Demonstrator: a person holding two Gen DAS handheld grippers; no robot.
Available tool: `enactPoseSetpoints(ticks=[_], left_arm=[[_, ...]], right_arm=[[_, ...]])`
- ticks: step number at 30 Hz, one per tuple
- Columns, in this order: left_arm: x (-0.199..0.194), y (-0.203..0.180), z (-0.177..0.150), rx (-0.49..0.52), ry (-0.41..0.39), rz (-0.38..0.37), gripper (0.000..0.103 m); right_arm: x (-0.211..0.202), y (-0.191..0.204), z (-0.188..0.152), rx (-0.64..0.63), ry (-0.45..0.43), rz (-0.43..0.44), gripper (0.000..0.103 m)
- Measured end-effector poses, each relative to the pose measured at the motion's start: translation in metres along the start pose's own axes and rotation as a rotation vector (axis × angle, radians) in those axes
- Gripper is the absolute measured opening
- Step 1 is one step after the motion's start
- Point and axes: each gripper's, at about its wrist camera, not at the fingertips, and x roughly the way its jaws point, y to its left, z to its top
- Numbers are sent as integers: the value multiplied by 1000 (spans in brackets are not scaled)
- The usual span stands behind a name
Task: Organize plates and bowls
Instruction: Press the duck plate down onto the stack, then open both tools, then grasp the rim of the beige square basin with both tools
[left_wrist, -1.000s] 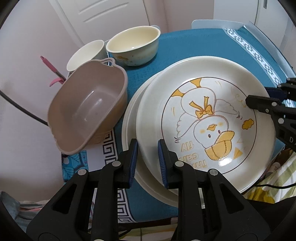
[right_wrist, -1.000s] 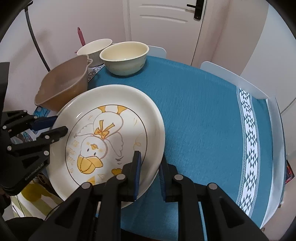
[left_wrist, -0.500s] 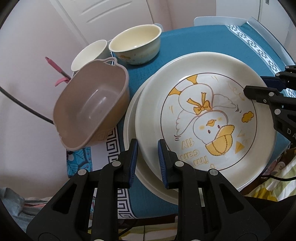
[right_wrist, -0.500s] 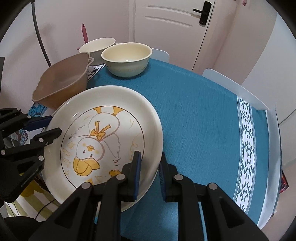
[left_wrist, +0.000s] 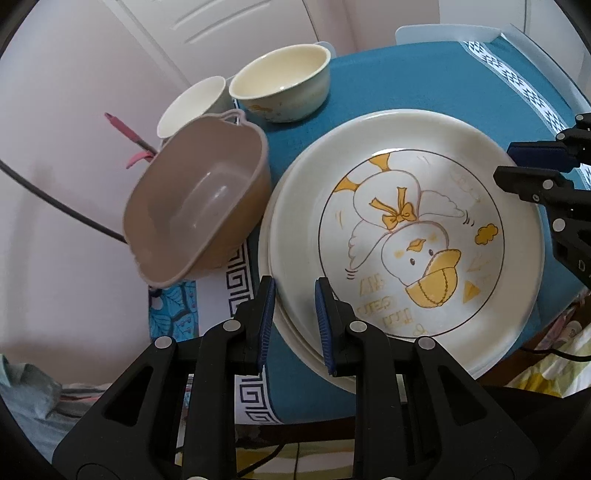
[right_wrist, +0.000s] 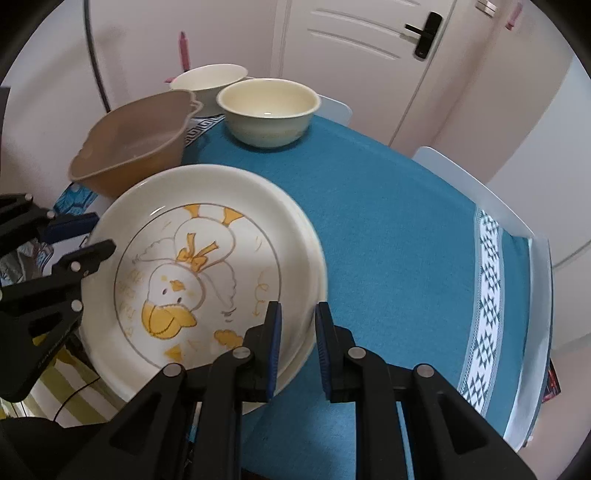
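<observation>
A cream plate with a duck drawing (left_wrist: 406, 229) lies stacked on a plain cream plate (left_wrist: 266, 258) on the blue tablecloth. My left gripper (left_wrist: 294, 310) straddles the stack's near left rim, jaws slightly apart around it. My right gripper (right_wrist: 297, 332) straddles the opposite rim of the duck plate (right_wrist: 207, 258) the same way. A brown plastic bowl (left_wrist: 199, 206), a cream bowl (left_wrist: 280, 85) and a white bowl (left_wrist: 192, 103) stand beyond the plates.
The blue tablecloth (right_wrist: 388, 240) with a white patterned band covers the table. A white door (right_wrist: 369, 48) and pale walls lie behind. A black cable (left_wrist: 55, 206) and a pink handle (left_wrist: 125, 133) hang at the left wall.
The duck plate has come down and now sits more squarely on the lower plate. Both grippers' jaws have opened a little around the rims.
</observation>
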Motion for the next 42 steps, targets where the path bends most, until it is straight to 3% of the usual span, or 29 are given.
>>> enactPoseSetpoints(ticks=[8, 13, 14, 16, 17, 18, 19, 21, 26, 29, 31, 34, 36, 39, 42], left_arm=[[1, 9, 0, -40, 10, -38, 20], [-22, 36, 9, -171, -26, -111, 21], [-29, 45, 11, -207, -42, -117, 27], [-41, 65, 16, -293, -71, -122, 68], [-48, 79, 17, -355, -97, -114, 103], [-53, 88, 17, -393, -128, -108, 103], [-59, 100, 16, -439, -161, -111, 103], [-57, 117, 16, -490, -152, -118, 103], [-34, 163, 1, -683, -104, -143, 103], [-16, 176, -6, -726, -89, -180, 101], [0, 178, -5, -734, -57, -206, 94], [29, 179, -3, -736, 2, -251, 77], [45, 180, -1, -740, 30, -273, 67], [63, 179, 1, -733, 65, -292, 55], [77, 178, 5, -724, 91, -303, 48]], right_arm=[[3, -4, -1, 2, 2, 15, 17], [-25, -26, 16, 88, -91, 95, 17], [-29, -32, 23, 107, -103, 130, 19], [-33, -42, 36, 144, -117, 200, 49], [-35, -48, 43, 166, -137, 243, 88], [-37, -53, 51, 181, -161, 287, 103], [-39, -56, 57, 186, -183, 321, 103], [-39, -57, 76, 167, -192, 368, 103], [-25, -32, 119, 71, -158, 371, 103], [-5, -10, 141, 31, -109, 418, 103], [10, 4, 151, 16, -83, 436, 103], [34, 22, 160, -5, -35, 460, 96], [50, 35, 165, -24, 4, 476, 80], [69, 49, 167, -50, 52, 486, 65], [80, 59, 168, -61, 81, 493, 56]])
